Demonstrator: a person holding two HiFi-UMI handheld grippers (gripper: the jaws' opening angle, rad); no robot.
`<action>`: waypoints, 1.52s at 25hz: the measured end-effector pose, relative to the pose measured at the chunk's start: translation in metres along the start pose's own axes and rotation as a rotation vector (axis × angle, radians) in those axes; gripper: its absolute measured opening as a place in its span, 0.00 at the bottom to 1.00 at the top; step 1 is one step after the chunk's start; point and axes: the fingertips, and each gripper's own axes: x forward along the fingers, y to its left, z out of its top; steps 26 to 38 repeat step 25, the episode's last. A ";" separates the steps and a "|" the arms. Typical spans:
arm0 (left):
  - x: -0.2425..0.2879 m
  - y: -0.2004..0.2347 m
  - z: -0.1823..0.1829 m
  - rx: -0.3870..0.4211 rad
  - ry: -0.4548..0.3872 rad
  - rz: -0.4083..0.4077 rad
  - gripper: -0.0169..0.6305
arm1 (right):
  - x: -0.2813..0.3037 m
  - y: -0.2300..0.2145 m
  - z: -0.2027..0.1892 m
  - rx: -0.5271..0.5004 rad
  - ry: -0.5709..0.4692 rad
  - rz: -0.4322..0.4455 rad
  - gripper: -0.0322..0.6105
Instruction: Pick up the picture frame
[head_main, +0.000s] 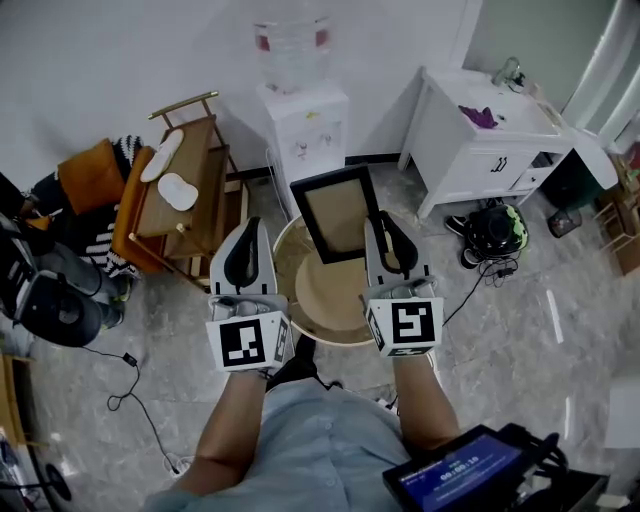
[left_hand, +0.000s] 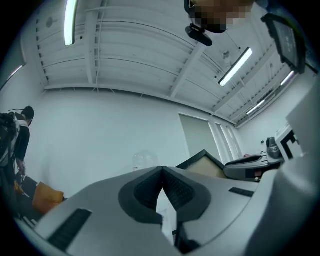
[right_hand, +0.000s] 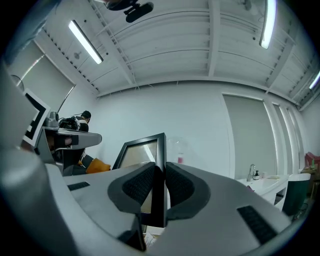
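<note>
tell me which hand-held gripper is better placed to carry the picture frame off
Right: the right hand-held gripper is clamped on the edge of the picture frame. The left hand-held gripper is shut on nothing beside it.

Head cam is looking steeply down from up high, taking in the left gripper (head_main: 248, 240), right gripper (head_main: 388, 240) and floor (head_main: 520, 330). Each gripper cam is sitting close behind its own jaws, tilting slightly up at the far wall (left_hand: 100, 135) and ceiling (right_hand: 165, 45). All three are catching the frame (head_main: 337, 215) and dispenser (head_main: 305, 130).
</note>
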 end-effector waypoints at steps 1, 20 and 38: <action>-0.001 -0.002 0.003 0.005 -0.006 0.002 0.04 | -0.003 -0.003 0.003 -0.001 -0.007 -0.008 0.18; -0.002 -0.025 0.018 0.034 -0.032 -0.030 0.04 | -0.018 -0.015 0.005 -0.003 -0.025 -0.015 0.18; 0.005 -0.020 0.014 0.034 -0.026 -0.030 0.04 | -0.009 -0.014 0.002 -0.009 -0.021 -0.008 0.18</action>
